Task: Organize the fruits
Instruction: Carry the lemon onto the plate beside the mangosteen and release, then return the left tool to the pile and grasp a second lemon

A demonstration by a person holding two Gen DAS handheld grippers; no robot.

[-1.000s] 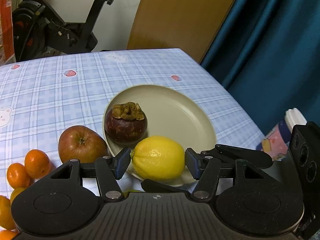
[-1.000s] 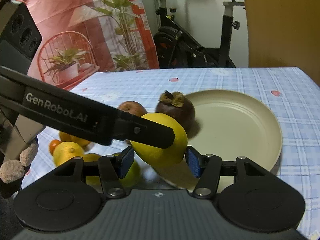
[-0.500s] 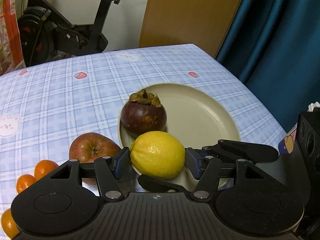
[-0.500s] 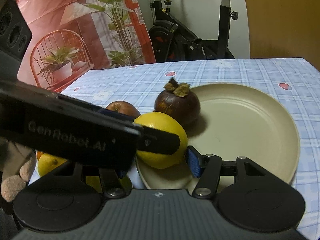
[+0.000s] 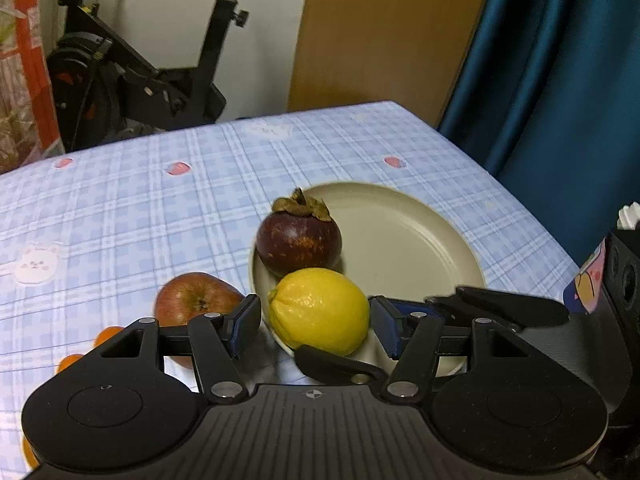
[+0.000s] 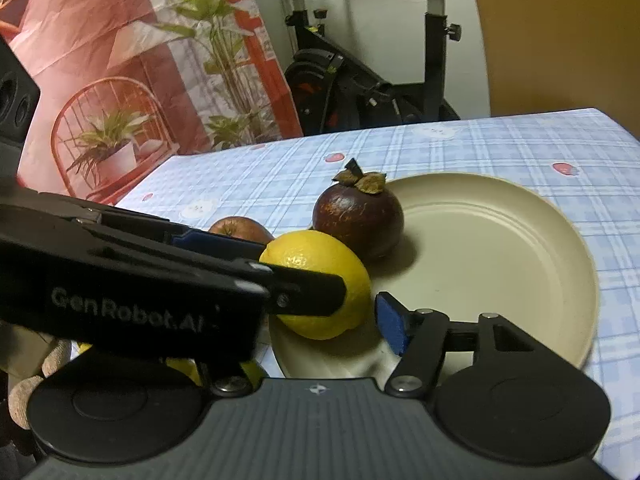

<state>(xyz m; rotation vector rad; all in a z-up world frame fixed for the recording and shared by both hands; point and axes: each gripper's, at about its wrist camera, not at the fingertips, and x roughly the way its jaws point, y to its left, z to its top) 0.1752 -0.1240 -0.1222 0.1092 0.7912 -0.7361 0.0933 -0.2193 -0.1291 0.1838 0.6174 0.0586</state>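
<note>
Checked tablecloth [image 5: 120, 208]. Beige plate [image 5: 420, 248] on it, mangosteen [image 5: 299, 240] at plate's left edge. Lemon [image 5: 320, 310] on near rim, just before mangosteen. Left gripper [image 5: 316, 328] parted, pads flanking lemon, gaps both sides. Right gripper [image 6: 360, 312] opening, lemon between, right pad clear; left pad hidden. Apple [image 5: 192, 304] off plate, left.

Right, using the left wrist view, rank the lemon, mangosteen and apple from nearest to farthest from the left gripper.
1. Lemon: between the left gripper fingers, on the plate's near edge.
2. Apple: off the plate, just beyond the left finger.
3. Mangosteen: on the plate, behind the lemon.
</note>
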